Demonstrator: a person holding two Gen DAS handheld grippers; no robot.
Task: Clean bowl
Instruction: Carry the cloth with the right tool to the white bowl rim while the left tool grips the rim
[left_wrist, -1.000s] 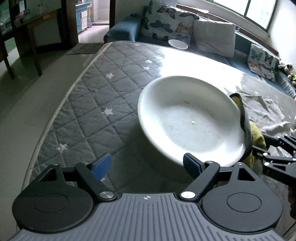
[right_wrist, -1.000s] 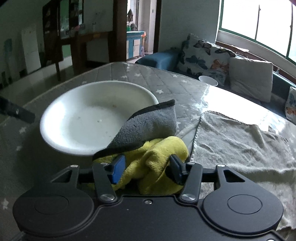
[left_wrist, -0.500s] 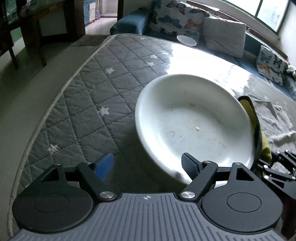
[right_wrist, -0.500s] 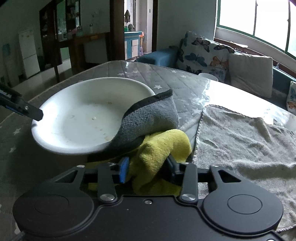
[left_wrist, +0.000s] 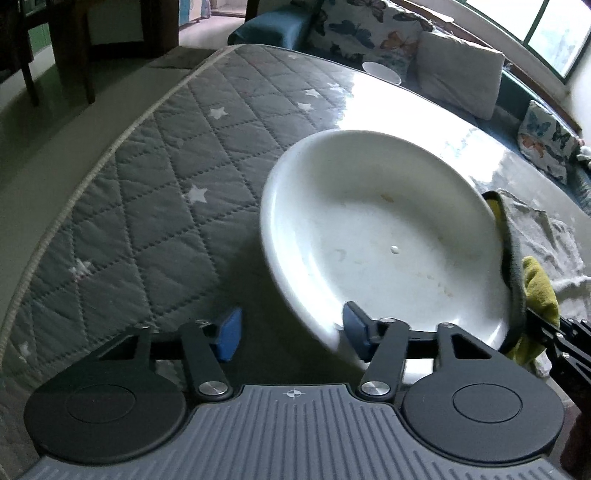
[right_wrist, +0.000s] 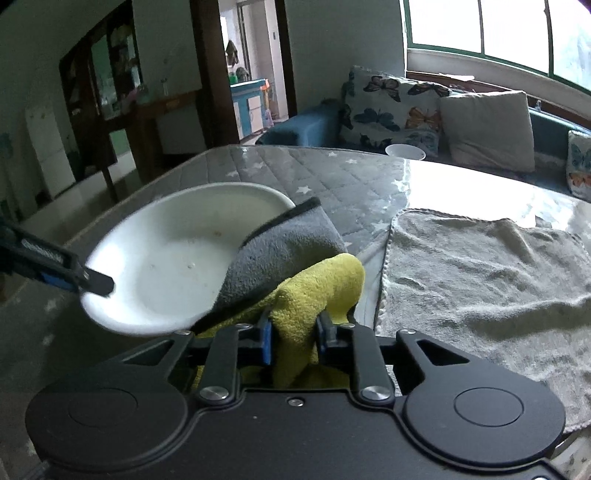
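Bowl (left_wrist: 384, 236) tilted, rim possibly between spread left gripper (left_wrist: 291, 334) fingers | right gripper (right_wrist: 293, 341) pinches cloth (right_wrist: 295, 266) against bowl | towel (right_wrist: 480, 273), cup (right_wrist: 405, 150) beyond

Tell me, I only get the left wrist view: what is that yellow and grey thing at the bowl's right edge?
Observer: A yellow and grey cloth. The right hand-held gripper is shut on its yellow part.
Operator: Is it wiping inside the bowl?
Observer: Only at the edge. The grey flap hangs over the rim of the white bowl on the side nearest that gripper, and the middle of the bowl is uncovered.
Operator: Does my left one hold the bowl?
Observer: No. The right wrist view shows one finger of the left hand-held gripper reaching in over the opposite rim, with nothing clamped.
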